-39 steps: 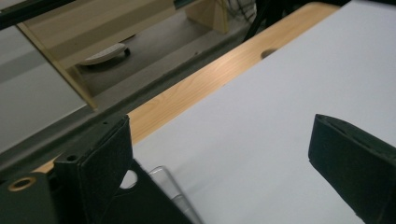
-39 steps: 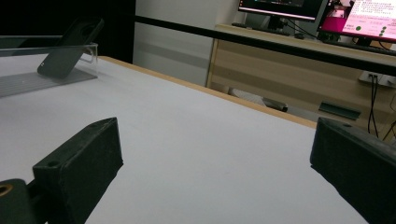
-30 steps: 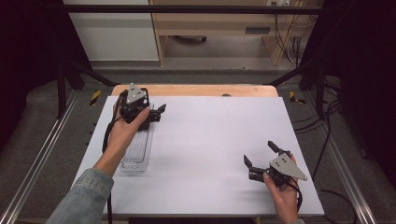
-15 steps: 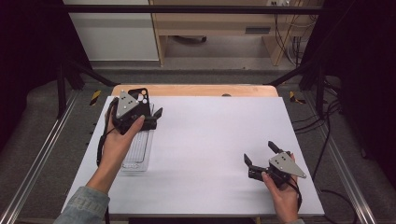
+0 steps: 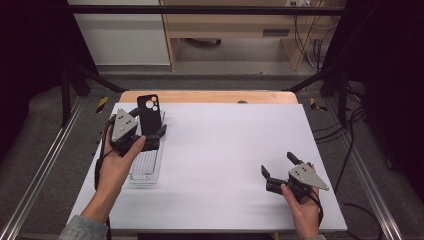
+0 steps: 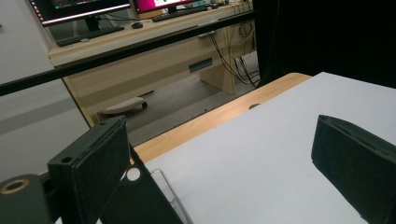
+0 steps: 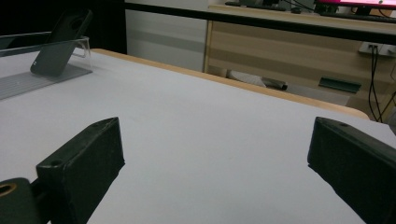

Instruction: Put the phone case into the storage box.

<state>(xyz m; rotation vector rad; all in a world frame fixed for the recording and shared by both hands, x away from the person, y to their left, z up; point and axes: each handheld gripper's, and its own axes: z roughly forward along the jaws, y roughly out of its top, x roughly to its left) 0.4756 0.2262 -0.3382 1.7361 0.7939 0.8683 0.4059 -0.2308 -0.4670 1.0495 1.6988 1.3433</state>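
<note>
Lifted phone case now stands beside left hand-held gripper.

One black phone case, one clear tray, two tongs.

- Wide bare stretch of the white table lies open between the two grippers — nothing stands on it.
- At the far left, a black phone case leans upright in a clear tray — the one obstacle on the surface.
- The left gripper hangs over that tray, jaws apart.
- The right gripper, jaws spread, sits near the front right with clear table ahead.
</note>
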